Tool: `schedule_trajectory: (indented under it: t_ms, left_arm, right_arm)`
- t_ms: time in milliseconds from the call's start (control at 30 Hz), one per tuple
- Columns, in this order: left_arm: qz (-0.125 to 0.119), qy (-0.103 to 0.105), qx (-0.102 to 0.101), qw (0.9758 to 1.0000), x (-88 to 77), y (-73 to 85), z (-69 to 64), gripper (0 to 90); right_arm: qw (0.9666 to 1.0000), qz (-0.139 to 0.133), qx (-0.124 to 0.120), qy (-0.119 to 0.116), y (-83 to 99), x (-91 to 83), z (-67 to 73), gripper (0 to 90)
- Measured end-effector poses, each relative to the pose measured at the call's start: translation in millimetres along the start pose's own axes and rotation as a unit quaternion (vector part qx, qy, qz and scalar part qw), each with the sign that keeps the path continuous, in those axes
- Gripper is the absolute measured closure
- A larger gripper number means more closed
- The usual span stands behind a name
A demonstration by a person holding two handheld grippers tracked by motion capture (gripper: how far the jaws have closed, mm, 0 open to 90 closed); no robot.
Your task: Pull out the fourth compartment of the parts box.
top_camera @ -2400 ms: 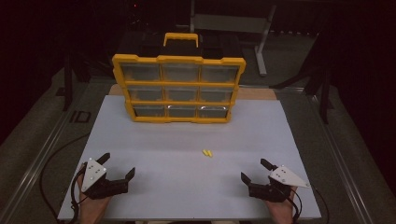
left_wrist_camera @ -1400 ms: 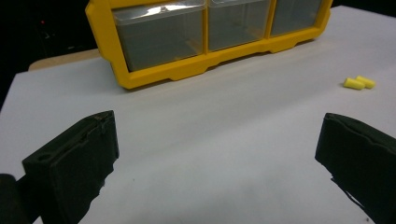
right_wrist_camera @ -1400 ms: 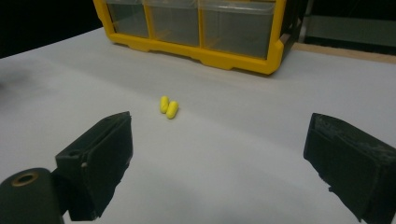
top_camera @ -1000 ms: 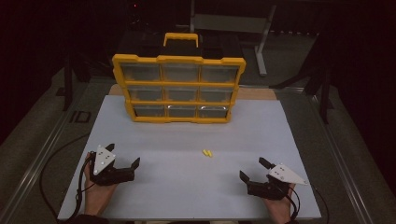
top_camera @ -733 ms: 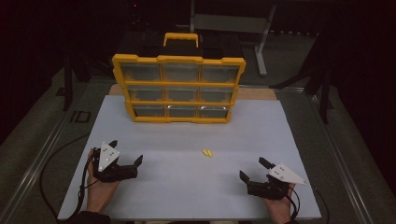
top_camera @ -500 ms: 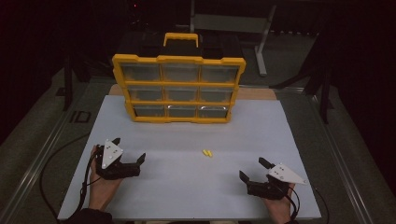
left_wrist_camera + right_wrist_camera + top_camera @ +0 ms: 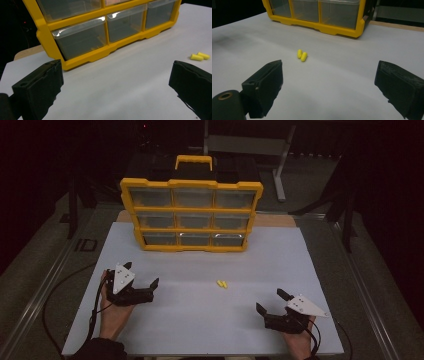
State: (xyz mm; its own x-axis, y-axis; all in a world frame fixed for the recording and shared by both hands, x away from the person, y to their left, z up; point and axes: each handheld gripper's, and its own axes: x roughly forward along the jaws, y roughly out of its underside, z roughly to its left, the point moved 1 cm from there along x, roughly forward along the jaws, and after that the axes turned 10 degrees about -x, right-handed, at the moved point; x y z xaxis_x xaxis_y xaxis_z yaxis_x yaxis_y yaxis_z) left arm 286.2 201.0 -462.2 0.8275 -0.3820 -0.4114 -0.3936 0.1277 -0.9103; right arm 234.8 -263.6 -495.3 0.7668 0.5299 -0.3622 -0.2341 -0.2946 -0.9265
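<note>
High view has your left gripper (image 7: 142,287) over the near-left part of the white table (image 7: 310,265), jaws spread wide with nothing between them, pointing toward the table's middle. Your right gripper (image 7: 270,303) sits at the near-right, jaws likewise parted and empty. Between the two, a little farther from you, lie two yellow earplugs (image 7: 221,283), side by side and touching (small, capsule-shaped), flat on the bare surface and well apart from either gripper. Behind them stands the yellow drawer organizer (image 7: 191,215), three rows of three clear drawers, all pushed in, with a handle on top. Right gripper view looks straight at the earplugs (image 7: 302,55) between its open jaws; left gripper view catches them (image 7: 200,56) off to the right, near the organizer's (image 7: 82,58) bottom row.
</note>
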Motion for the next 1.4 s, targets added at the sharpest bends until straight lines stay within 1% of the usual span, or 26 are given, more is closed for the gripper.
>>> schedule_trajectory:
  t_ms: [200,433,533,633,867,933,1000,1233,1333,1400]
  left_arm:
    - [-0.003,0.003,-0.002,1.0,6.5,-7.1,1.2,0.0]
    - [0.002,0.003,0.015,0.9999,13.7,-14.4,1.0,0.0]
    - [0.006,-0.002,0.02,0.9998,16.8,-16.9,2.5,0.0]
    - [0.008,-0.005,0.021,0.9997,19.9,-19.7,5.3,0.0]
    - [0.016,-0.009,0.032,0.9993,26.3,-22.1,7.2,0.0]
    - [0.021,-0.012,0.039,0.999,29.8,-21.1,6.7,0.0]
    - [0.021,-0.005,0.038,0.9991,33.0,-20.1,6.5,0.0]
    - [0.02,-0.008,0.045,0.9988,43.0,-22.7,4.2,0.0]
    - [0.023,-0.013,0.057,0.9981,46.8,-25.5,3.9,0.0]
    - [0.024,-0.015,0.06,0.9978,49.2,-26.6,4.2,0.0]
  right_arm:
    - [1.0,-0.001,0.001,-0.001,-0.1,0.0,0.3,7.9]
    - [1.0,-0.001,0.001,0.0,0.0,-0.5,-0.3,7.9]
    - [1.0,-0.001,0.001,0.0,0.0,-0.6,-0.2,7.9]
    - [1.0,-0.001,0.001,0.0,-0.1,-0.4,-0.1,7.9]
    - [1.0,0.0,0.001,-0.002,0.1,0.2,0.3,7.9]
    - [1.0,-0.001,0.001,-0.003,0.0,0.5,0.4,7.9]
    - [1.0,0.0,0.0,-0.003,-0.2,0.4,0.8,7.9]
    - [1.0,0.0,0.001,-0.002,0.1,0.4,0.4,7.9]
    - [1.0,0.0,-0.001,-0.003,0.1,0.6,0.5,7.9]
    - [1.0,0.0,-0.001,-0.003,0.1,0.7,0.6,7.9]
